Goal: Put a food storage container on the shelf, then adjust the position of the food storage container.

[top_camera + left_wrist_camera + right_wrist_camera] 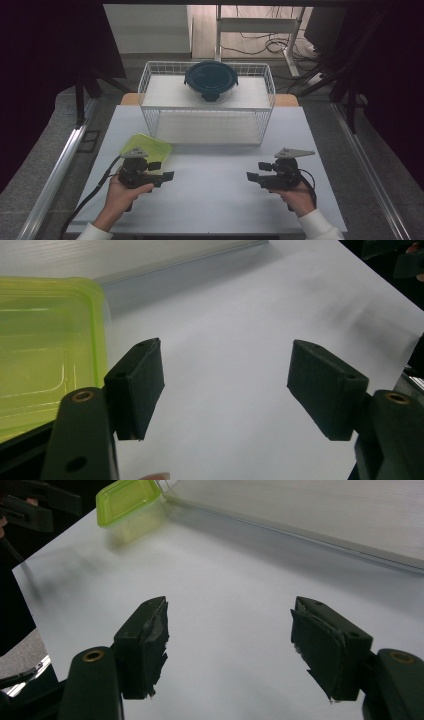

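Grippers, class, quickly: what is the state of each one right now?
Left gripper: open, holding nothing.
Right gripper: open, holding nothing.

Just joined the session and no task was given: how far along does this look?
Nothing looks done yet. The round dark-lidded container sits in the wire basket; the green container rests on the table beside the left gripper. Both it and the right gripper are open and empty, so any handling is still ahead.

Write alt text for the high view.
A person's two hands rest handheld grippers on a white table, left gripper and right gripper both open-jawed and empty. A lime-green container sits behind the left gripper; a white wire basket beyond holds a dark-lidded round container.
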`<state>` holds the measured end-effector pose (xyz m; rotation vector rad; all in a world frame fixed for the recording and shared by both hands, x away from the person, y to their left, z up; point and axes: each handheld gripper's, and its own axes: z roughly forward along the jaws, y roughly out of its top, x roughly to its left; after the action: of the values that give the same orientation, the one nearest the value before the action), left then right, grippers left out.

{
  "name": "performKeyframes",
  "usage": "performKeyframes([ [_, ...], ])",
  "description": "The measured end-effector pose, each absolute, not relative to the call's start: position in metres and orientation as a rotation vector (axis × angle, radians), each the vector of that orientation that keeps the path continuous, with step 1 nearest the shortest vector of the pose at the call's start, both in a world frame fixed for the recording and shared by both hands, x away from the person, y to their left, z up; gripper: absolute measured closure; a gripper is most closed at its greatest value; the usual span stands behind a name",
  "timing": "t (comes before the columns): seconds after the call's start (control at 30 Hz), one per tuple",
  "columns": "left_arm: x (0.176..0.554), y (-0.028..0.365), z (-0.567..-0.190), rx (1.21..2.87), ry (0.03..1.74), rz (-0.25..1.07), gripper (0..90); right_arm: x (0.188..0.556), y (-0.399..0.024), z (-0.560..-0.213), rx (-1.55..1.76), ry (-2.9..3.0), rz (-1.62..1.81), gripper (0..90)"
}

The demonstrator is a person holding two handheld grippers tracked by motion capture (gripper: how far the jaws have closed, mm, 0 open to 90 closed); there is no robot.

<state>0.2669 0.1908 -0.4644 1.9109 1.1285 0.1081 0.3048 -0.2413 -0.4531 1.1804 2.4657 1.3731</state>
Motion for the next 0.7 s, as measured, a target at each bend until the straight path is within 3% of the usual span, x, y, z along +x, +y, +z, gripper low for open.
performKeyframes([
  [0.37, 0.268, 0.206, -0.455, 1.882, 1.123, 0.114, 29.9, 0.305, -0.239, -0.454, 1.201, 2.454, 1.355, 30.8],
  [0.7, 0.296, 0.251, -0.432, 1.851, 1.217, 0.2, 36.8, 0.303, -0.246, -0.456, 1.23, 2.431, 1.336, 30.8],
])
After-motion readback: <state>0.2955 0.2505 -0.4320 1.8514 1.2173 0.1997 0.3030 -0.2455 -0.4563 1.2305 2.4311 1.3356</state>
